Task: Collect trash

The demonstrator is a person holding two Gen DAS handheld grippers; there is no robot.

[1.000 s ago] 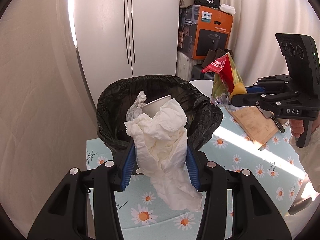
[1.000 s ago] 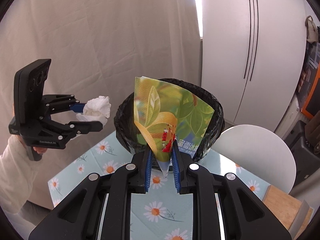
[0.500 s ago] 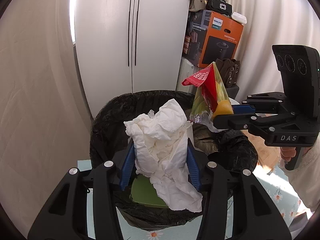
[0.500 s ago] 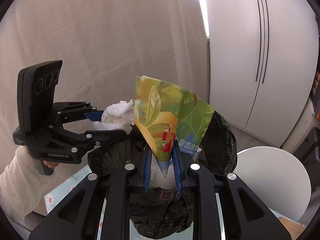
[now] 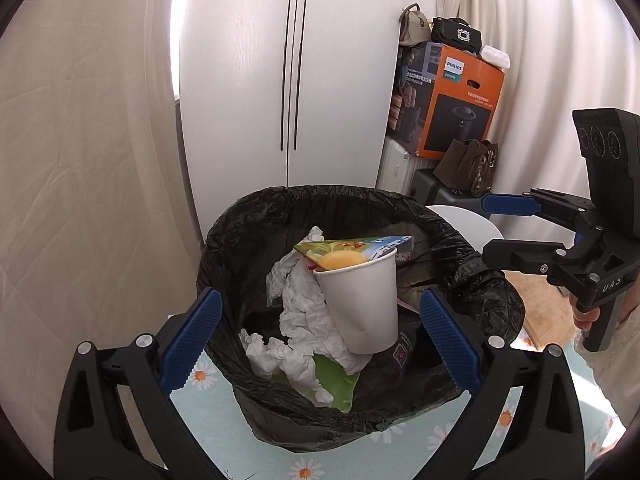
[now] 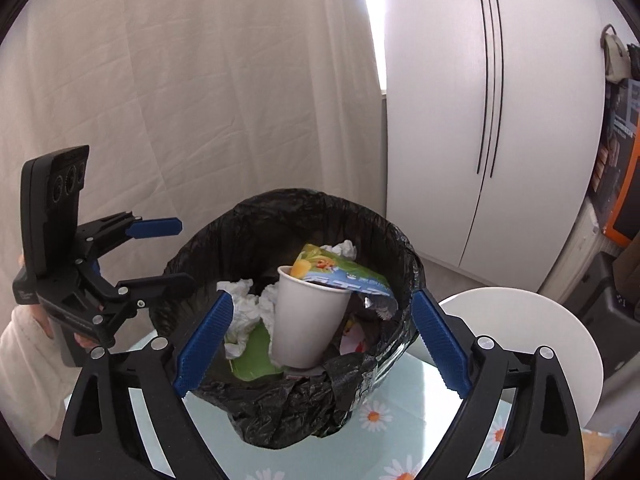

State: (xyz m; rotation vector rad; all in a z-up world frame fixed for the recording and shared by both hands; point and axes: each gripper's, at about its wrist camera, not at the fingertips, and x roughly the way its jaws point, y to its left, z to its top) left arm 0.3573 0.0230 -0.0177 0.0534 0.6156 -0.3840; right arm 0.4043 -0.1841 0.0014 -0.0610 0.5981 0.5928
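A bin lined with a black bag (image 5: 256, 220) (image 6: 192, 264) stands on the daisy-print table. Inside lie crumpled white tissue (image 5: 300, 312) (image 6: 244, 304), a white paper cup (image 5: 360, 300) (image 6: 308, 320) and a colourful snack wrapper (image 5: 352, 250) (image 6: 344, 272) resting across the cup's mouth. My left gripper (image 5: 320, 340) (image 6: 168, 252) is open and empty over the bin's near rim. My right gripper (image 6: 320, 340) (image 5: 486, 228) is open and empty at the bin's other side.
White wardrobe doors (image 5: 292, 72) and a curtain (image 6: 200, 80) stand behind the bin. An orange box (image 5: 452, 100) with bags sits at the back right. A white round stool (image 6: 520, 328) is beside the table. A wooden board (image 5: 532, 308) lies on the table.
Both grippers opened over the bin. The tissue dropped from the left one and the wrapper from the right one; both now lie inside the bin.
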